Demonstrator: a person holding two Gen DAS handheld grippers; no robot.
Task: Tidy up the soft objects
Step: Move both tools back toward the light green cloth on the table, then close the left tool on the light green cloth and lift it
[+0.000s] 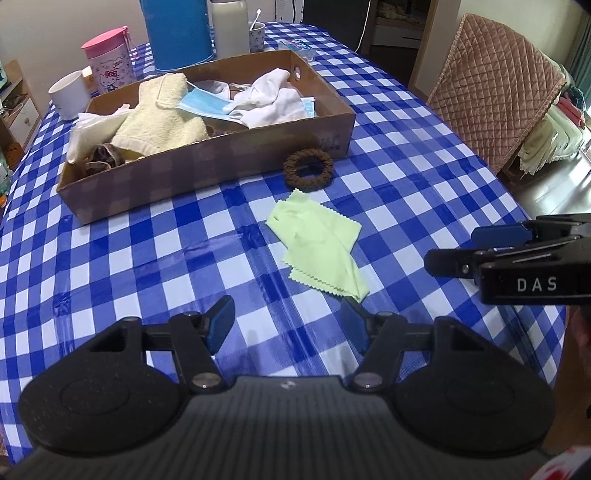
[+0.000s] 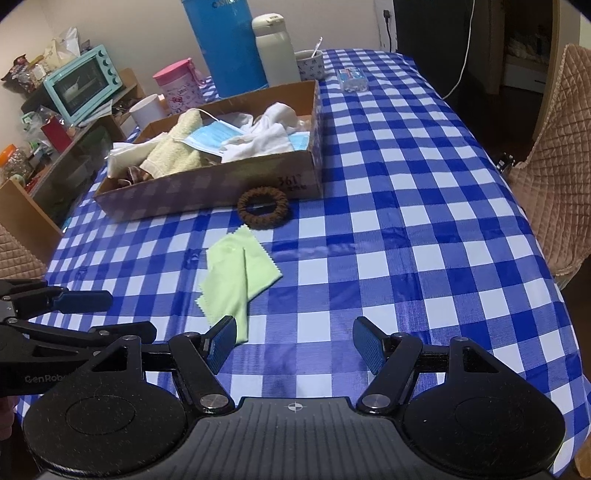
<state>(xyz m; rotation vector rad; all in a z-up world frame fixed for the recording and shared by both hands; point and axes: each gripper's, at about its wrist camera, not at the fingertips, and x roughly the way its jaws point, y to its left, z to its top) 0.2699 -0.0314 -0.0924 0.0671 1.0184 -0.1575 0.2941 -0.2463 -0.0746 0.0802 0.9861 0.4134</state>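
A light green cloth [image 1: 320, 247] [image 2: 236, 273] lies crumpled on the blue checked tablecloth. A brown scrunchie [image 1: 308, 170] [image 2: 263, 207] lies just in front of the cardboard box [image 1: 207, 166] [image 2: 221, 184]. The box holds a cream towel [image 1: 159, 118] [image 2: 173, 151], blue face masks [image 1: 210, 105] [image 2: 208, 136] and white cloths [image 1: 269, 99] [image 2: 258, 142]. My left gripper [image 1: 289, 326] is open and empty, just short of the green cloth. My right gripper [image 2: 295, 345] is open and empty, its left finger near the cloth's near corner. Each gripper shows at the edge of the other's view.
Behind the box stand a tall blue flask [image 1: 177, 33] [image 2: 225, 44], a white bottle [image 1: 229, 26] [image 2: 277, 51], a pink cup [image 1: 109, 62] [image 2: 179, 86], white mugs [image 1: 70, 94] [image 2: 147, 109] and a small pack [image 2: 352, 79]. Quilted chairs [image 1: 495, 88] [image 2: 554, 166] stand at the right.
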